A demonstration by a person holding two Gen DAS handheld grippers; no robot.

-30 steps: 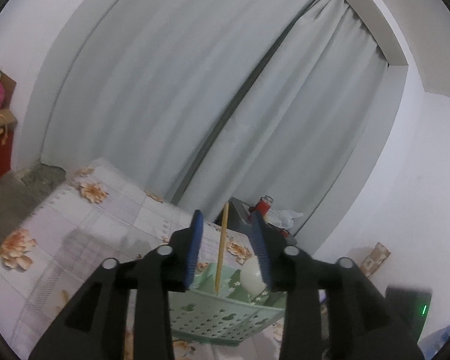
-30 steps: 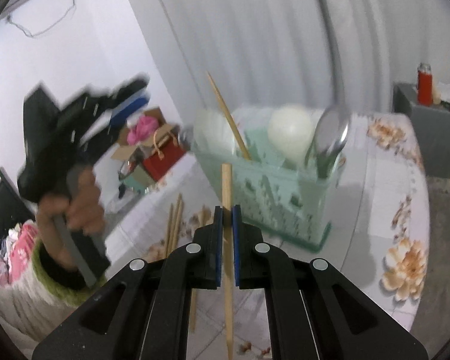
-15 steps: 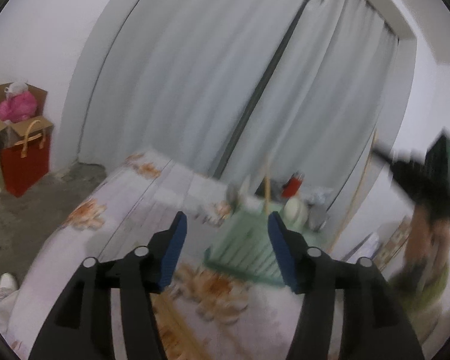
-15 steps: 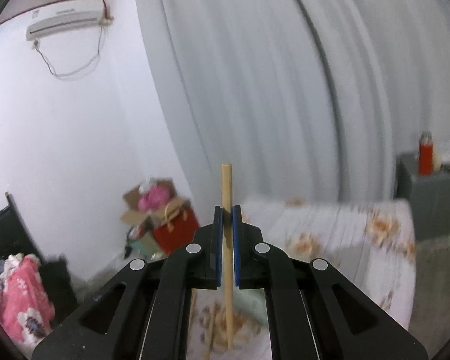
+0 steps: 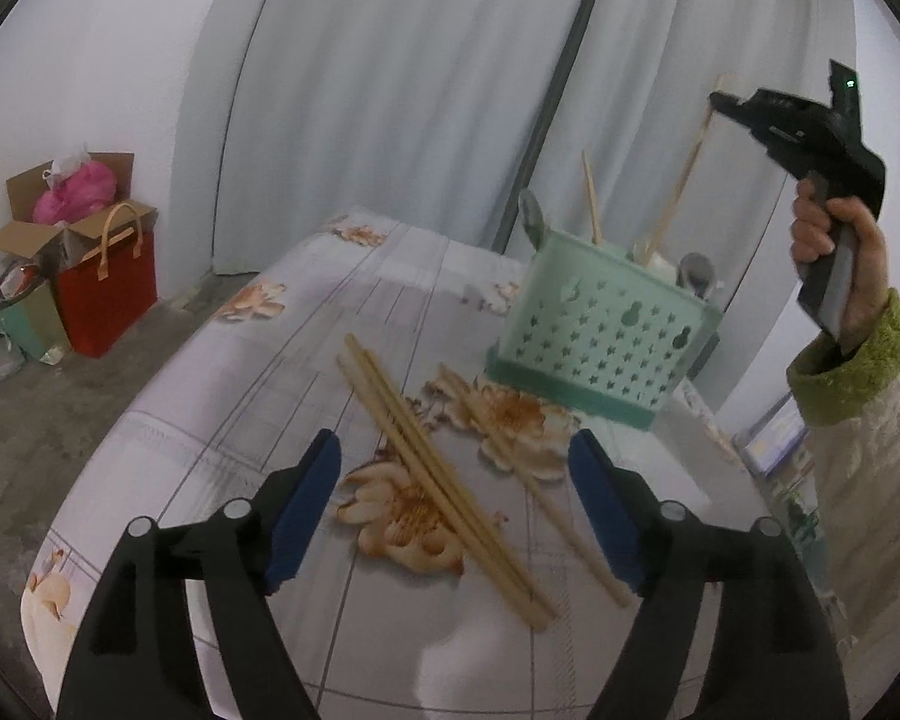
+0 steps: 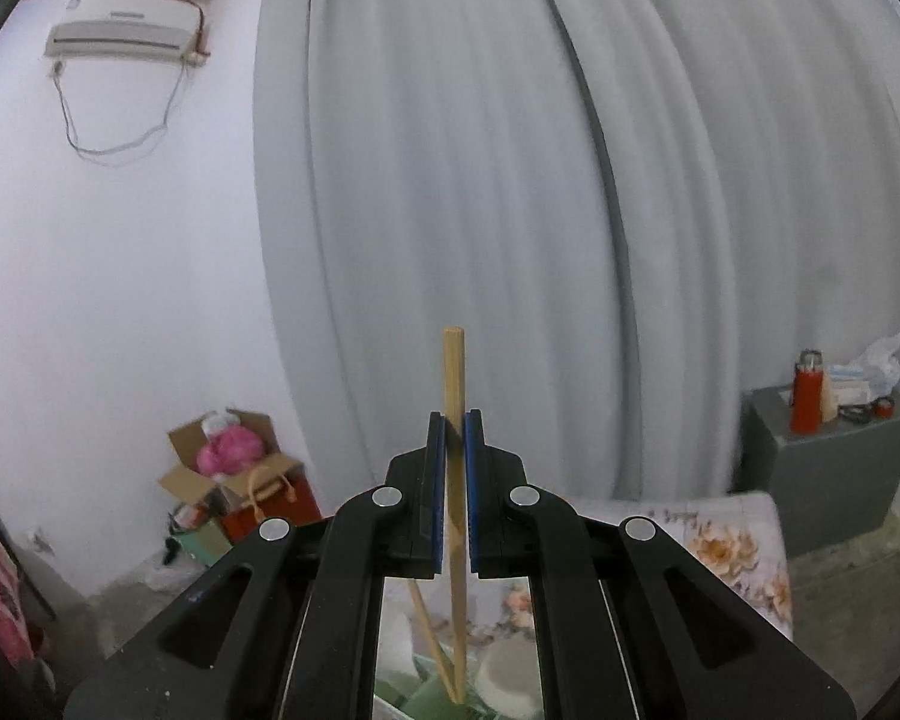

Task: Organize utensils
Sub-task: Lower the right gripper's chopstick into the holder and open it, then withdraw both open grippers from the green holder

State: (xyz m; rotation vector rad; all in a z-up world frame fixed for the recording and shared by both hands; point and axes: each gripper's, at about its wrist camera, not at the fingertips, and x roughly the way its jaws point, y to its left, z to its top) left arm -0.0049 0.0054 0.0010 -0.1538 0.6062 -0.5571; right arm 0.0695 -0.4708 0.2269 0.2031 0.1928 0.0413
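My left gripper is open and empty, hovering just above several wooden chopsticks that lie on the flowered tabletop. Behind them stands a green perforated utensil basket holding a chopstick, spoons and a white ladle. My right gripper is shut on a wooden chopstick, held upright with its lower end down in the basket. In the left wrist view the right gripper is above the basket's right end with its chopstick slanting into it.
A red bag and cardboard box sit on the floor at the left. Grey curtains hang behind the table. A grey cabinet with a red bottle stands at the right.
My left gripper has pulled back from the basket, opened wider and dropped over the loose chopsticks. My right gripper has carried its chopstick up over the basket and lowered its tip in.
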